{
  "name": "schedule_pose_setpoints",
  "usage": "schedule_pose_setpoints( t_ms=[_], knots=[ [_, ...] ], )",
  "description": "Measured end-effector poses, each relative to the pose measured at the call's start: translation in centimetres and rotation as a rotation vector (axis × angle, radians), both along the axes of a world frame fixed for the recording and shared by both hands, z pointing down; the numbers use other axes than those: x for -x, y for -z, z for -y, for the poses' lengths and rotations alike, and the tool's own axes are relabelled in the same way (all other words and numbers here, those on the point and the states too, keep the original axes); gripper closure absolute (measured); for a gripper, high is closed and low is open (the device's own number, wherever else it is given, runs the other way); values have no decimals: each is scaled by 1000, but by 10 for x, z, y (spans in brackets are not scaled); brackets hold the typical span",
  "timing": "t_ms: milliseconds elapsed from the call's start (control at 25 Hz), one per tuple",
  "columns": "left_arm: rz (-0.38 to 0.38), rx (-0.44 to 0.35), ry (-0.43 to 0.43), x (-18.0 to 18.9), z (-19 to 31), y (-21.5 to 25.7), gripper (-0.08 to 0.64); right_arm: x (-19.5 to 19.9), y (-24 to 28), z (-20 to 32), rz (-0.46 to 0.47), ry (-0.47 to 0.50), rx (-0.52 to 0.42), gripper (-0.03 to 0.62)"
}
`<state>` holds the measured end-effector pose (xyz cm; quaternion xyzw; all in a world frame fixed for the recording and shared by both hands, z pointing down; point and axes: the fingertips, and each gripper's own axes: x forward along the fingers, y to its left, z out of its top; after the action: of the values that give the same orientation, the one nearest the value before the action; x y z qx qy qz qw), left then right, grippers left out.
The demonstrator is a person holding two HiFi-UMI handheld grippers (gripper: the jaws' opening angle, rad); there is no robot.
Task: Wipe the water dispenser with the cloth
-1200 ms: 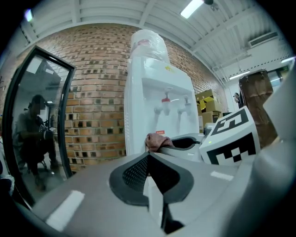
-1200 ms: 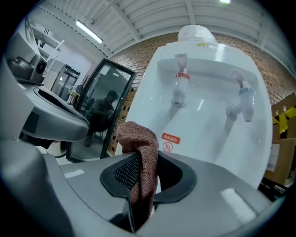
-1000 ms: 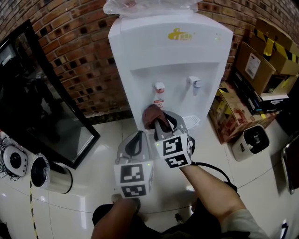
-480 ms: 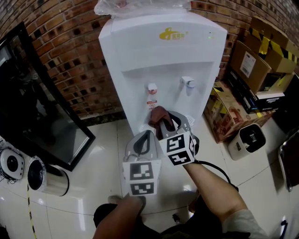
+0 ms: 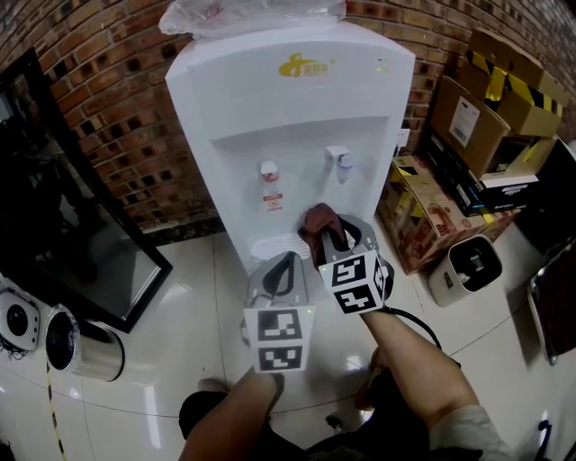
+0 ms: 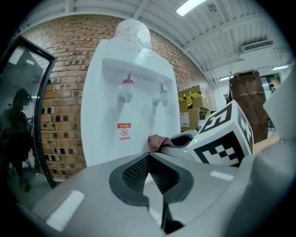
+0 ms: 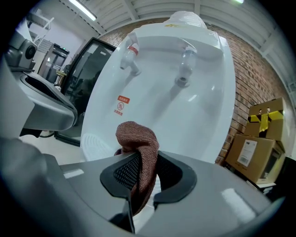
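Two grippers face the water dispenser (image 5: 288, 117): our right gripper (image 7: 141, 173) pinches the cloth (image 7: 138, 139) mid-fold close before its lower front, seemingly soft, light and floppy, best gripped bunched, while our left gripper (image 6: 148, 159) sits closed on nothing.

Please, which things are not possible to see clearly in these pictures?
- Whether the cloth touches the water dispenser: in the head view the right tongs cover that spot.
- Bottle on top: cut off by the head view's upper edge.
- Red label: print too small in every view.
- Dispenser's lower front: hidden behind the left tongs and the right tongs in the head view.
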<state>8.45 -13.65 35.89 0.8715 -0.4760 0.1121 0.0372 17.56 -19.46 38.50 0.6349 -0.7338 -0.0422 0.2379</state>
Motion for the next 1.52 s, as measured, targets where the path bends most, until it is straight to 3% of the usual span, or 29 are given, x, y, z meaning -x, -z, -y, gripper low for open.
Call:
schedule_pose_setpoints(
  t_ms=[920,1280,1400,1520],
  knots=[
    [-40,47,-52,-86,-33,-20,560,-102,-11,-38,-16,-109,47,493],
    [4,42,-2,-65,-31,-28,560,-89,1,-46,48,-46,34,488],
    [59,18,40,-42,-33,-24,560,-66,15,-53,88,22,13,489],
    [156,-53,58,-15,-39,-17,560,-28,32,-61,131,125,-11,489]
  ],
)
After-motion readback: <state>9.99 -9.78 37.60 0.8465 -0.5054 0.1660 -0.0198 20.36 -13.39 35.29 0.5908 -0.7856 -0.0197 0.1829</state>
